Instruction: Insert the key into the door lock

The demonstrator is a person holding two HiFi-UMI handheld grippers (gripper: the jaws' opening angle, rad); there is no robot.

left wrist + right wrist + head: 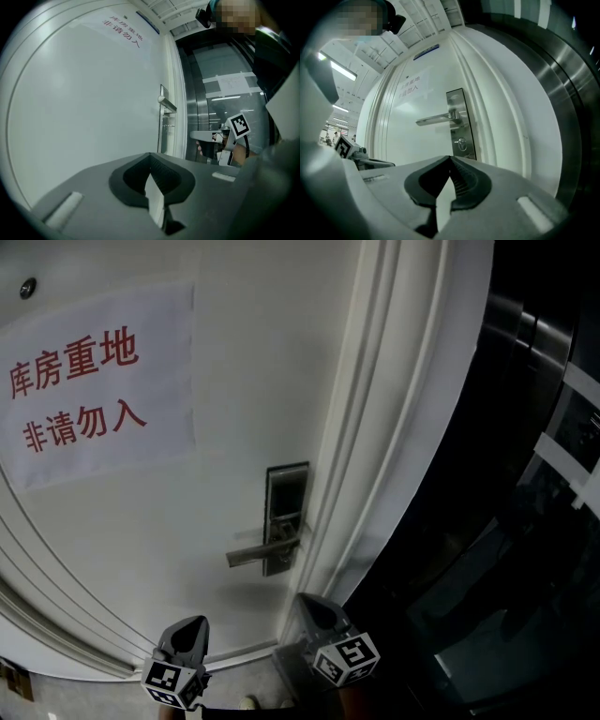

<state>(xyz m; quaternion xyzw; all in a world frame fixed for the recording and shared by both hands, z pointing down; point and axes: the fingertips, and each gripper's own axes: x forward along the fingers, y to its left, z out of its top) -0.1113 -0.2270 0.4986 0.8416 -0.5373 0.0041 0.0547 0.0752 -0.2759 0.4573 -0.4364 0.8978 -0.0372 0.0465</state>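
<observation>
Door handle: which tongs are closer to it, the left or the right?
Right, it seems. The right tongs point at the door handle from just below and to its right. The left tongs are lower down, off to its left.

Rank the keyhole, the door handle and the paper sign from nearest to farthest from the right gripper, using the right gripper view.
1. The keyhole: just beyond the right gripper, low on the lock plate.
2. The door handle: above the keyhole, lever pointing left.
3. The paper sign: highest up, at the left.
</observation>
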